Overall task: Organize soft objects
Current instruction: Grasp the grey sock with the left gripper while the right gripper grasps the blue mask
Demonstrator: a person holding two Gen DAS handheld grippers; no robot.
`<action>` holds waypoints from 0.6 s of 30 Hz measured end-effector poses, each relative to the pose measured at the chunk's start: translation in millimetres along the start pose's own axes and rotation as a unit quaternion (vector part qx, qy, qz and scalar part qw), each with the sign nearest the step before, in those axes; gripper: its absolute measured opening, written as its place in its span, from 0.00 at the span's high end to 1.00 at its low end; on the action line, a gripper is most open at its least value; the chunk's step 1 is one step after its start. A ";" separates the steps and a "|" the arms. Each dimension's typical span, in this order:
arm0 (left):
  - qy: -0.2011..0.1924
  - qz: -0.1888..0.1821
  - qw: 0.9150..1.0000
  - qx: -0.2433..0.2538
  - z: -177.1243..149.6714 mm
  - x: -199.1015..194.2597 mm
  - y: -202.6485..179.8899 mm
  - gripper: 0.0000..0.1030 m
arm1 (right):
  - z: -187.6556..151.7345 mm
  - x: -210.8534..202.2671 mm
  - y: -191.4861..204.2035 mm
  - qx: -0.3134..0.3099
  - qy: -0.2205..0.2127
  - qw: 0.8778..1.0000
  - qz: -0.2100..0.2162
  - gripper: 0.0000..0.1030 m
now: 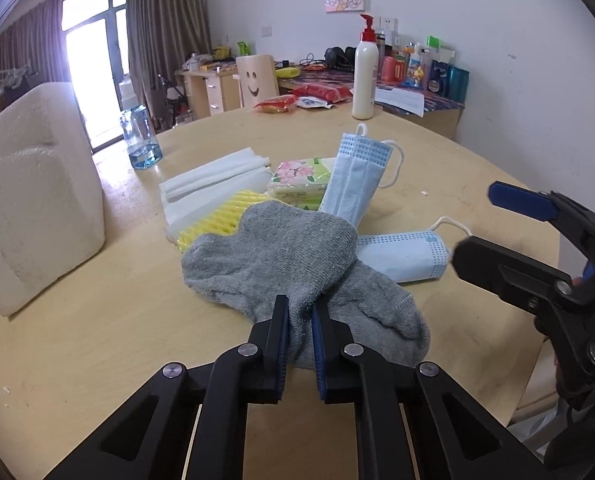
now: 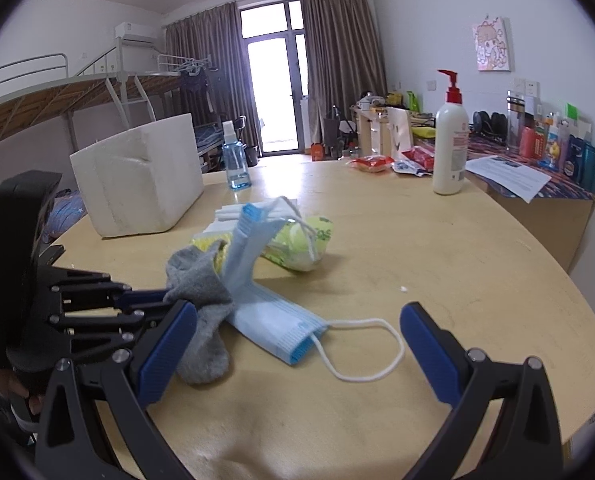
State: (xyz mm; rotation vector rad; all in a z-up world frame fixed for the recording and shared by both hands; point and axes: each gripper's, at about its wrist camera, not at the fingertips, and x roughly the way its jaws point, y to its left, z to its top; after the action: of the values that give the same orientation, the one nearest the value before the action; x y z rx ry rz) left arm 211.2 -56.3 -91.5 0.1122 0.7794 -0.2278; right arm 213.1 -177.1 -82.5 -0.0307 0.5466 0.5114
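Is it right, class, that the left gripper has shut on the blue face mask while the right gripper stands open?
Not quite: the left gripper has shut on the grey sock, not a face mask, as the left wrist view shows. The right gripper does stand open.

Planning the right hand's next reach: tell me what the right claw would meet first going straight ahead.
Probably the white ear loop of the near blue face mask, lying on the table between the open right claw; depth is uncertain.

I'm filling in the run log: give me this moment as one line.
left tongs: shut on grey sock | right tongs: open, nothing held | face mask: flat on table
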 end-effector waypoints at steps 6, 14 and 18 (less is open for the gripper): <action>-0.005 -0.012 1.000 -0.012 -2.6 -7.6 7.5 0.89 | 12.6 7.8 12.4 -0.001 -0.001 1.000 0.015 0.00; -0.019 -0.014 1.000 -0.018 -6.8 -17.1 18.0 0.89 | 26.1 24.8 21.7 0.030 0.007 0.999 0.027 0.00; -0.028 -0.015 0.999 -0.022 -10.7 -24.2 24.4 0.89 | 26.9 35.7 25.0 0.043 0.023 0.999 0.021 0.02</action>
State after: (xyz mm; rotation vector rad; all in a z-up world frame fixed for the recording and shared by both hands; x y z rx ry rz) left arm 193.2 -26.7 -81.5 0.0521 0.7295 -0.2409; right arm 240.6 -134.6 -74.8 0.0518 0.6139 0.5276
